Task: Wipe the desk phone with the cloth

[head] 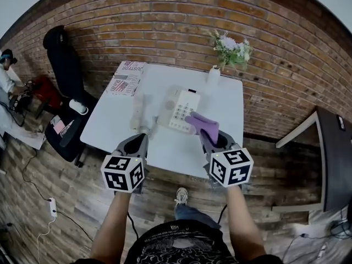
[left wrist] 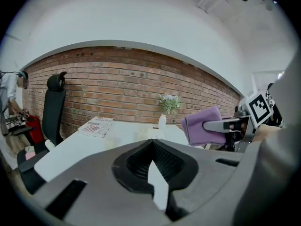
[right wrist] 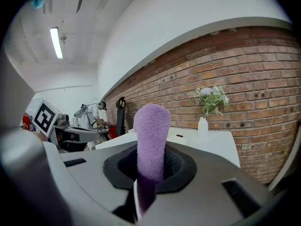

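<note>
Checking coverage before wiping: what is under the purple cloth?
The cloth, held by the right gripper, hides the desk phone's near corner; table shows beside it.

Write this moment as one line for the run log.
right hand-held gripper: shut on purple cloth | cloth: raised, off the desk phone | left hand-held gripper: shut, empty | wiping: not under way

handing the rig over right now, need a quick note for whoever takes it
Left gripper: shut, empty, over the near edge of the table.
Right gripper: shut on the purple cloth, which sticks out over the near right corner of the desk phone; contact unclear.
The handset seems to lie off the base, to its left.
Done: cloth in grip.
Left: wipe the phone; no wiped area shows.
</note>
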A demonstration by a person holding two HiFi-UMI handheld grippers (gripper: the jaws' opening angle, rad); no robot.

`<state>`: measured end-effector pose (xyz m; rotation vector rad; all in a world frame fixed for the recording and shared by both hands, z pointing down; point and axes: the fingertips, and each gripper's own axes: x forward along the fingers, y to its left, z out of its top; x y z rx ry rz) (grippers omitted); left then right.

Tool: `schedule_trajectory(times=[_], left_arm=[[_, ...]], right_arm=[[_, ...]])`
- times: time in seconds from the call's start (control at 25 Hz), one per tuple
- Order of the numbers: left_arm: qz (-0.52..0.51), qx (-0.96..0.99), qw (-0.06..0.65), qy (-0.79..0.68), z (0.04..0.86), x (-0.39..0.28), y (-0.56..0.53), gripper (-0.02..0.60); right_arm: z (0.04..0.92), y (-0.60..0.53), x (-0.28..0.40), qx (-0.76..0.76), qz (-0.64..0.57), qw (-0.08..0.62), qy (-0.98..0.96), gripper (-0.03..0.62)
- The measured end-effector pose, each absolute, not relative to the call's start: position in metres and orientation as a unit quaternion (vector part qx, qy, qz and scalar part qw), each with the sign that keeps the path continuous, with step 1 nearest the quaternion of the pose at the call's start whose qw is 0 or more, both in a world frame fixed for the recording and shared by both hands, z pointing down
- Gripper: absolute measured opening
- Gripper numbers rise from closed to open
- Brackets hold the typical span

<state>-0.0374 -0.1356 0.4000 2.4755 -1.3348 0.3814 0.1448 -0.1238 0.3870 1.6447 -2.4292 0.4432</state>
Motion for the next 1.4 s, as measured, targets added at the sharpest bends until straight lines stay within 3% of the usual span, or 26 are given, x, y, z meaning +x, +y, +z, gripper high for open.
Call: schedule_trajectory(times=[0.84, 1.4], left_arm=[[0.163, 0.863, 0.170, -0.446, 0.433, 0.021, -0.281, 0.002], [0.174, 0.873, 0.188, -0.415, 0.457, 0.014, -0.306, 0.002]], right_arm=[[0.463, -0.303, 0.239, 0.623, 0.237, 0.079, -0.741, 0.043], [0.514, -0.344, 0.232, 0.623, 0.311, 0.068, -0.715, 0.043]])
